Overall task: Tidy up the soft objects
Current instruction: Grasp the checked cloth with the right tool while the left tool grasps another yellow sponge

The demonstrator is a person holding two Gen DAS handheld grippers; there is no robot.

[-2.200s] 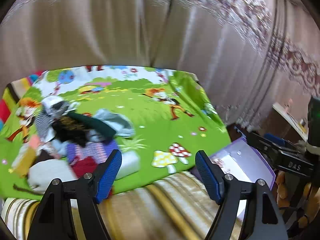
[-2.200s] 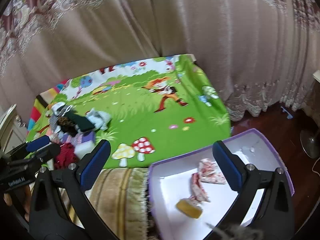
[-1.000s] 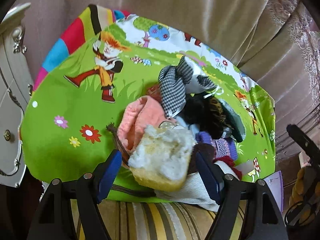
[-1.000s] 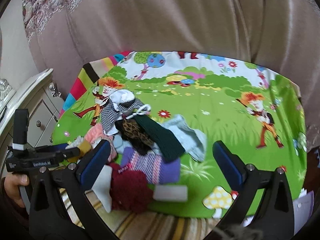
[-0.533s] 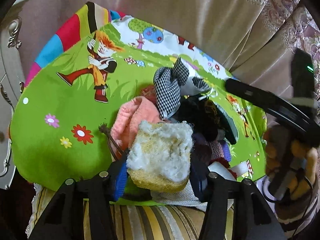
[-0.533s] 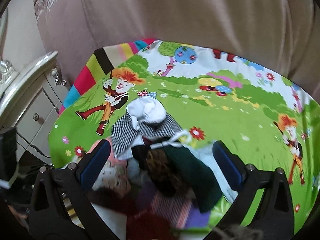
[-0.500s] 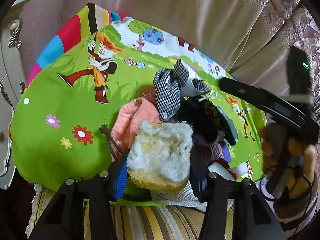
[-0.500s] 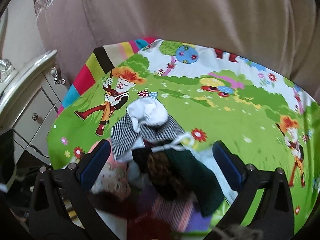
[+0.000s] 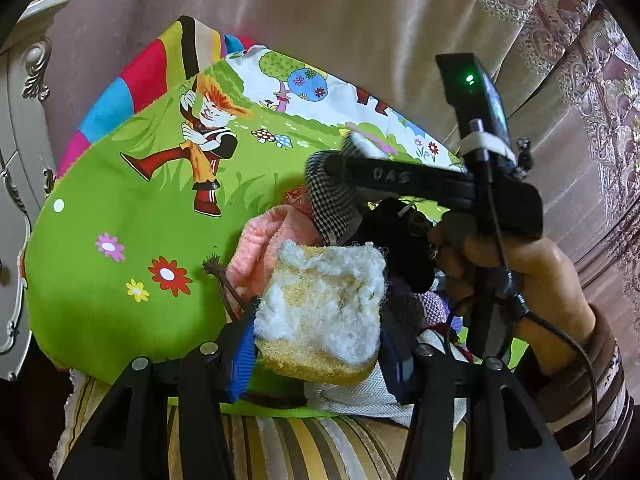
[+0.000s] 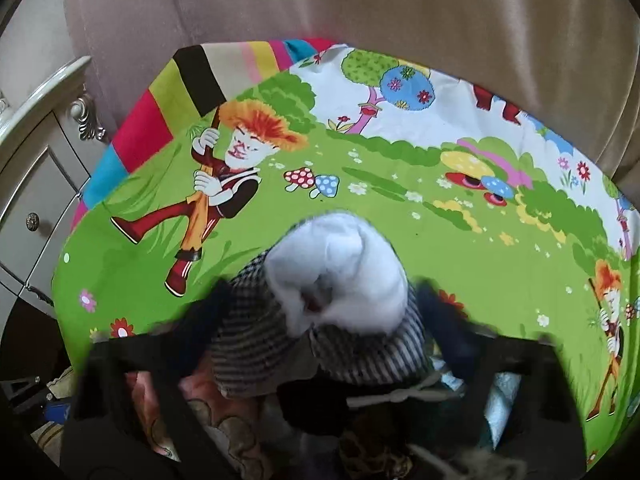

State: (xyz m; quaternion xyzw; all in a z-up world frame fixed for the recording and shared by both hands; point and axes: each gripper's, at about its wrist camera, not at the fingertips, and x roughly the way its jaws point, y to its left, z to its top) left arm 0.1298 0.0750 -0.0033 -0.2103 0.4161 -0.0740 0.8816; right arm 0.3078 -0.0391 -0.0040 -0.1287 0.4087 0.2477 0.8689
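Note:
My left gripper (image 9: 318, 350) is shut on a yellow sponge with white fluff (image 9: 320, 316), held just above the near edge of a pile of soft things. The pile holds a pink cloth (image 9: 268, 248), a black-and-white checked cloth (image 9: 330, 204) and dark items. In the right wrist view my right gripper (image 10: 324, 308) is blurred; its fingers stand on either side of the checked cloth (image 10: 256, 344) and its white stuffing (image 10: 340, 268). Whether they press on it I cannot tell. The right gripper body also shows in the left wrist view (image 9: 400, 178).
The pile lies on a green cartoon-print sheet (image 10: 360, 200) over a striped cushion (image 9: 280, 444). A white cabinet (image 10: 36, 160) stands at the left. Beige curtains (image 10: 360, 8) hang behind.
My right gripper has dropped down onto the checked cloth, which now fills its view. My left gripper stays shut on the sponge and has lifted it slightly.

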